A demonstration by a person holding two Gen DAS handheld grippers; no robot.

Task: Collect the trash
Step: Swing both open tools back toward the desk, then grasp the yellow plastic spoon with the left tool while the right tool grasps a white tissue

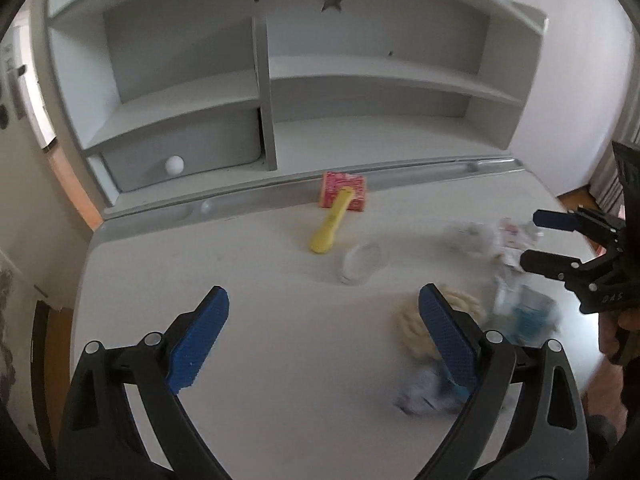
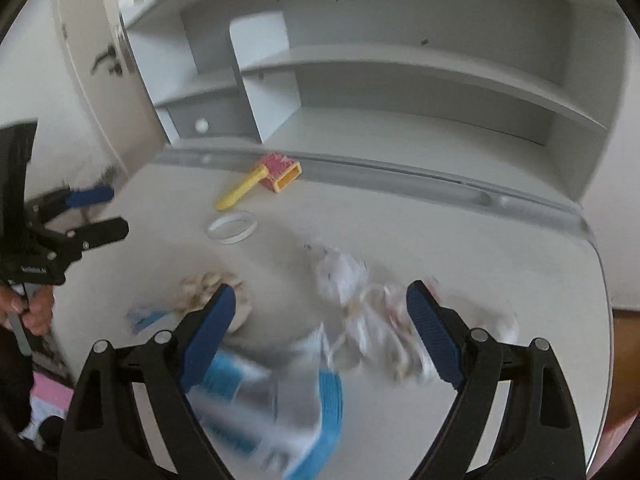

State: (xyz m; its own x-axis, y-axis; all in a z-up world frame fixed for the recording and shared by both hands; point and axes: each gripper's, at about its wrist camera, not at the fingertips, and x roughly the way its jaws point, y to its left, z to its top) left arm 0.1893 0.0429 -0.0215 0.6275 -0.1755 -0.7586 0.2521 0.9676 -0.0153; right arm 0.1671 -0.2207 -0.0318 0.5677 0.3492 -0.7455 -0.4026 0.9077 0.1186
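Observation:
Trash lies on the white desk (image 1: 248,280): crumpled white wrappers (image 2: 360,292), also in the left wrist view (image 1: 492,240); a blue and silver wrapper (image 2: 280,400), also in the left wrist view (image 1: 528,316); and a small crumpled bluish piece (image 1: 424,394). My left gripper (image 1: 324,312) is open and empty above the desk, with a cream braided ring (image 1: 416,320) by its right finger. My right gripper (image 2: 320,304) is open and empty just above the wrappers; it also shows in the left wrist view (image 1: 532,240). The left gripper (image 2: 108,212) shows open in the right wrist view.
A yellow and red toy roller (image 1: 340,208) and a clear tape ring (image 1: 360,262) lie near the back of the desk. A grey shelf unit (image 1: 280,100) with a drawer knob (image 1: 174,165) stands behind. The desk edge curves at right (image 2: 600,280).

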